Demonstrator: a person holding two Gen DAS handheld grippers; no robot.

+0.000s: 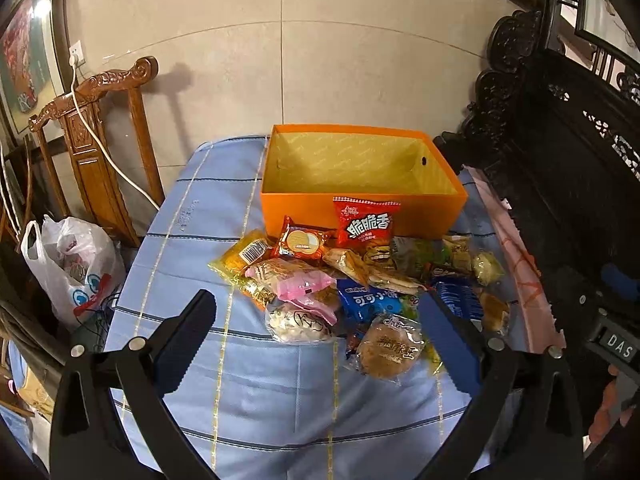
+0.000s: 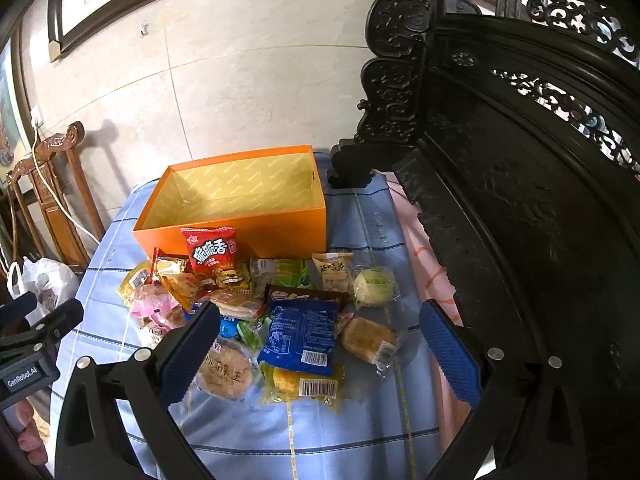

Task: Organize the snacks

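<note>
Orange box [image 1: 362, 216]: open-topped, nothing inside, on the far part of a blue checked tablecloth [image 1: 256, 408].
Snack packets [image 1: 352, 292]: heaped just in front of the box; a red packet [image 1: 366, 222] leans on its wall.
Left gripper [image 1: 316, 344]: jaws apart, holding nothing.
Right gripper [image 2: 320, 344]: jaws apart, holding nothing, over the heap.

In the centre of the frame an open orange box [image 1: 362, 216] stands on the blue checked tablecloth [image 1: 200, 240], a snack pile [image 1: 352, 288] touches its near wall, and the left gripper [image 1: 316, 340] is spread wide at the bottom.
</note>
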